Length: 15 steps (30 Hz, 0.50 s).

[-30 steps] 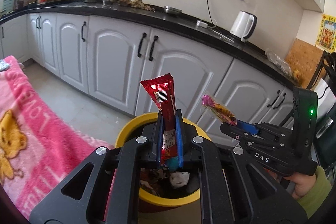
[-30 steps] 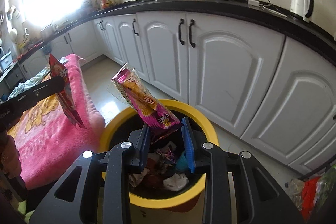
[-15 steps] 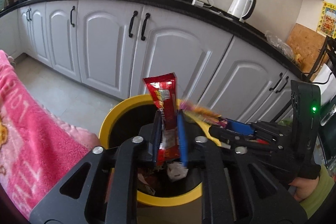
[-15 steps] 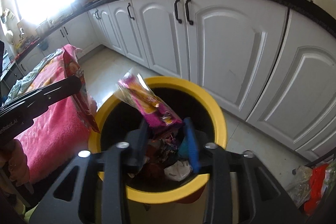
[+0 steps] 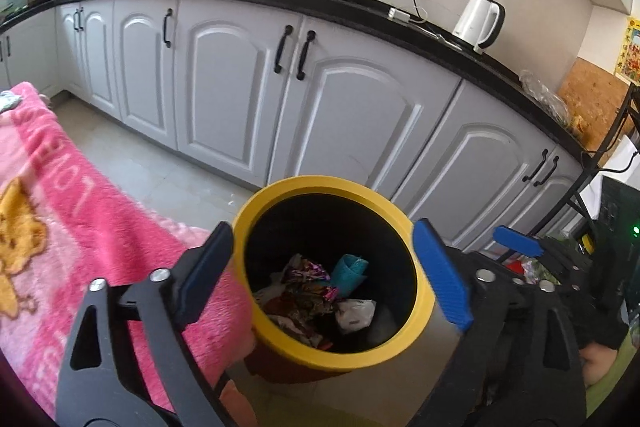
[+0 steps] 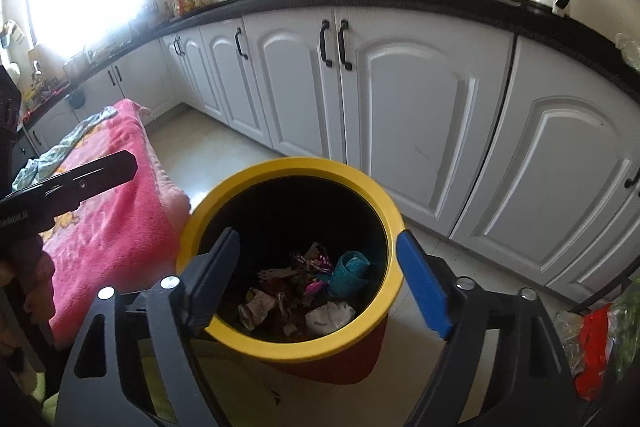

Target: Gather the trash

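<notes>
A round bin with a yellow rim (image 5: 424, 291) (image 6: 384, 203) stands on the floor below both grippers. Crumpled wrappers (image 5: 308, 287) (image 6: 296, 287), a teal scrap (image 5: 350, 269) (image 6: 350, 273) and white paper lie inside it. My left gripper (image 5: 324, 275) is open and empty, its fingers spread over the bin's mouth. My right gripper (image 6: 316, 275) is open and empty too, also straddling the bin. The right gripper shows at the right of the left wrist view (image 5: 516, 241). The left gripper's finger shows at the left of the right wrist view (image 6: 100, 173).
A pink blanket (image 5: 60, 219) (image 6: 112, 211) covers a surface left of the bin. White cabinets (image 5: 240, 95) (image 6: 420, 115) with a black counter run behind. A white kettle (image 5: 478, 23) stands on the counter. Bagged items (image 6: 596, 343) lie on the floor at right.
Both grippers have opened. The red wrapper left my left gripper and the pink wrapper left my right gripper; neither is held now. The views have tilted down over the bin.
</notes>
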Available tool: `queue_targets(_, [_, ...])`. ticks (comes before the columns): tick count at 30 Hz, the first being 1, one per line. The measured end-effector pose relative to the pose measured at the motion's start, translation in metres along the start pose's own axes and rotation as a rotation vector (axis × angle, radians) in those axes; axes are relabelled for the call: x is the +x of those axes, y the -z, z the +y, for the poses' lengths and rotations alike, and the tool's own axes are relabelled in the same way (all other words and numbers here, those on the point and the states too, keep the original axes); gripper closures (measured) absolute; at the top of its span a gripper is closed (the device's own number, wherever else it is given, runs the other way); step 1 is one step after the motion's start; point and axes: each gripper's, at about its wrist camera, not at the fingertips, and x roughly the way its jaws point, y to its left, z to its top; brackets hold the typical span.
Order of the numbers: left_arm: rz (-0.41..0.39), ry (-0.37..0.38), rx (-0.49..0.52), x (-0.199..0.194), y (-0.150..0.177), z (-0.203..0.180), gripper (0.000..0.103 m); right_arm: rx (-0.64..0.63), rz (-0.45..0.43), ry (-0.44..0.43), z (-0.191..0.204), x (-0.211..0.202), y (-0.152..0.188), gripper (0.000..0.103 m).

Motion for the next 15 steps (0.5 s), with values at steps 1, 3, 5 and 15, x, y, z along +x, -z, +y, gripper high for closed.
queue_targets(1, [-0.003, -0.009, -0.004, -0.005, 0.000, 0.002, 0.012, 0.000, -0.015, 0.002, 0.003, -0.006, 0.001, 0.021])
queue_targets(3, [-0.011, -0.017, -0.010, -0.016, -0.001, 0.006, 0.011, -0.005, -0.040, 0.000, 0.008, -0.017, 0.003, 0.020])
queue_targets(5, [-0.021, -0.033, -0.012, -0.026, 0.000, 0.008, 0.011, -0.011, -0.078, 0.011, 0.015, -0.032, 0.004, 0.011])
queue_targets(15, [-0.110, -0.112, -0.009, -0.092, 0.014, 0.016, 0.011, -0.032, -0.214, 0.029, 0.055, -0.092, 0.016, 0.006])
